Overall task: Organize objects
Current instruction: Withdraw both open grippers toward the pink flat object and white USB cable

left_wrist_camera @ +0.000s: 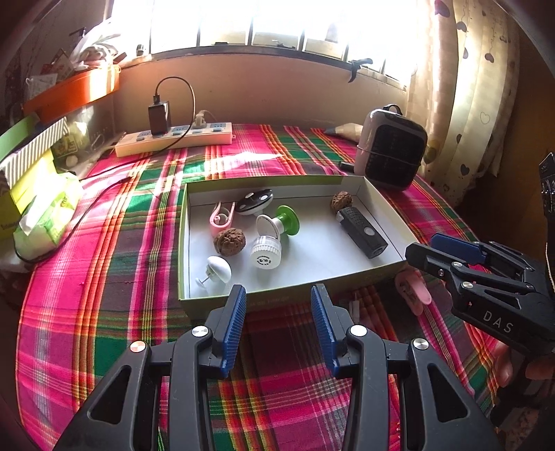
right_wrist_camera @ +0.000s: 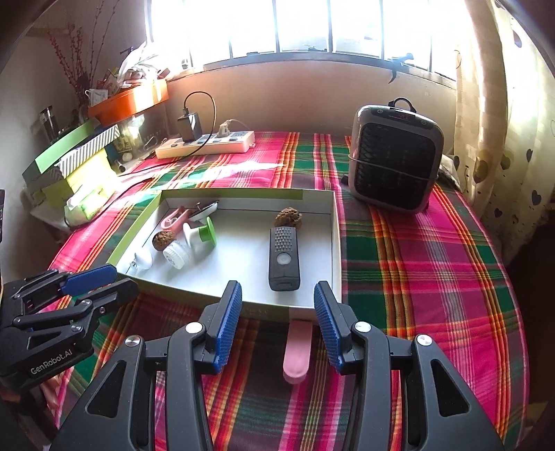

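While most small items already lie gathered in the shallow box [right_wrist_camera: 333, 222] at frame centre, one pink clip [right_wrist_camera: 296, 350] remains on the plaid cloth [right_wrist_camera: 433, 277], lower centre, between the right gripper [right_wrist_camera: 277, 326] jaws, parted, empty. Left gripper [left_wrist_camera: 279, 329]: likewise parted, empty.

Lived-in home room: plaid cloth [right_wrist_camera: 416, 263] over table, heart-print curtain [right_wrist_camera: 513, 145] at barred window [right_wrist_camera: 305, 24], power strip [right_wrist_camera: 208, 144], small heater [right_wrist_camera: 395, 159], stacked boxes [right_wrist_camera: 69, 156].
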The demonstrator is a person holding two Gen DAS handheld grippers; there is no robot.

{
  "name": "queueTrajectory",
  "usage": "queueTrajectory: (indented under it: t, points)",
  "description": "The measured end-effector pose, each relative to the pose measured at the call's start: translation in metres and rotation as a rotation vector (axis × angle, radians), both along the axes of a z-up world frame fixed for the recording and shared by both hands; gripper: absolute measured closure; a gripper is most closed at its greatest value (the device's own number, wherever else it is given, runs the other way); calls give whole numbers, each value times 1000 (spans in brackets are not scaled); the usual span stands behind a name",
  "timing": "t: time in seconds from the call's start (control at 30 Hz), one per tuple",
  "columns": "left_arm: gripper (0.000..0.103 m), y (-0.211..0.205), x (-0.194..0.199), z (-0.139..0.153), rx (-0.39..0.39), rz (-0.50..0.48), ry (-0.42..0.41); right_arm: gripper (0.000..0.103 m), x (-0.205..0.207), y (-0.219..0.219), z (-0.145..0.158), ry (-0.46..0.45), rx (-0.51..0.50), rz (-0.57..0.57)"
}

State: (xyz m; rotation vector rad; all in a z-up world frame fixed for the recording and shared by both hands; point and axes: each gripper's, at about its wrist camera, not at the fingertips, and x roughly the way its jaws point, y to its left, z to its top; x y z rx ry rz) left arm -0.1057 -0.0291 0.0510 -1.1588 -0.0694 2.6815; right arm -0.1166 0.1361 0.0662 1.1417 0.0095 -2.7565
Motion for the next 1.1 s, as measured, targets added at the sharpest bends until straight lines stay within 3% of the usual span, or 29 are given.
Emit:
queueTrajectory:
  t: [0.13, 0.8, 1.1]
  points:
    - [65, 5, 5, -3, 8, -34, -6, 51, 9, 7, -5, -5, 4, -12]
    - [65, 34, 9, -30, 51, -142, -115, 51, 24, 27, -37, -88, -15, -35]
    - [65, 47, 12, -38, 18, -163, -130, 51, 10, 22, -46, -119, 5, -2]
